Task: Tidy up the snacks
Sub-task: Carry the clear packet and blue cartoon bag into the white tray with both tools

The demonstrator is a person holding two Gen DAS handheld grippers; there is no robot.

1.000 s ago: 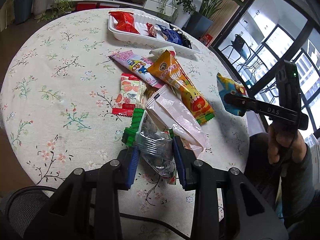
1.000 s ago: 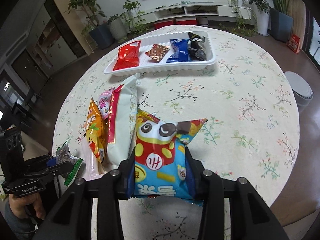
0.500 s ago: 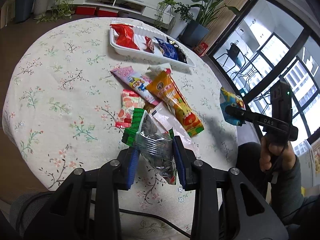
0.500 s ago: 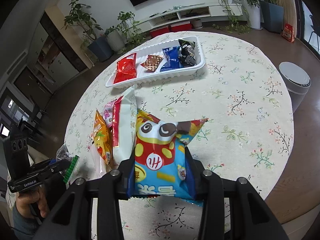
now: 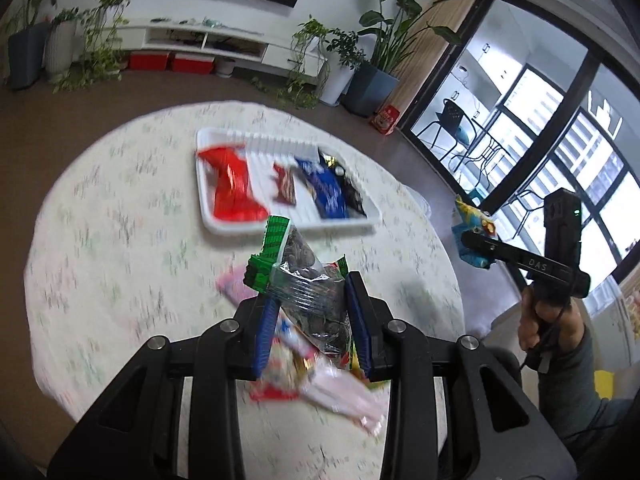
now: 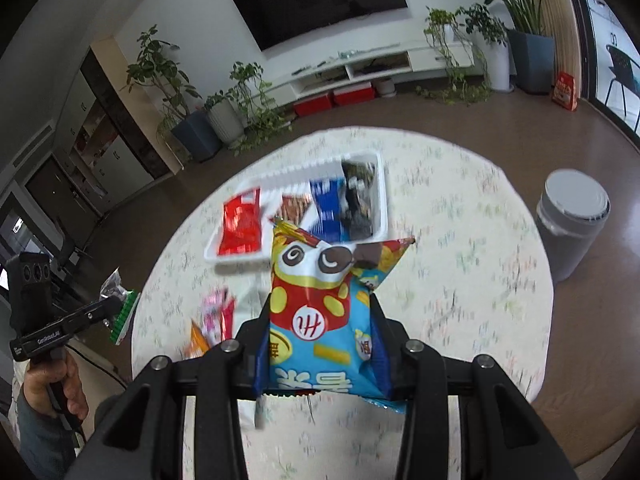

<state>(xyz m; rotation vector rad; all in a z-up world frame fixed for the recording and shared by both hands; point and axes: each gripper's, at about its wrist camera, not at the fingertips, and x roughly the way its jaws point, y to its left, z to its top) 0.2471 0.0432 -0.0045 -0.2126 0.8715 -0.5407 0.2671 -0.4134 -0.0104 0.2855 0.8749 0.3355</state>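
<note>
The left claw [image 5: 312, 320] gripped a clear, green-edged packet of dark seeds [image 5: 308, 280] by its lower half, held above the counter [image 5: 120, 240]; it looked light and crinkly, likely slippery. The right claw [image 6: 318, 344] pinched a puffy blue-and-red snack bag [image 6: 316, 312] mid-body, aloft short of the white tray [image 6: 382, 196]; squeezing harder would probably crush it.

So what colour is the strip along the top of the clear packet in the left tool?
Green, sealing the clear packet; the left wrist view shows it best.

Both wrist views look down from above at the shared white tray [image 5: 224, 228] [image 6: 380, 200] and table [image 5: 100, 240] [image 6: 480, 280]
</note>
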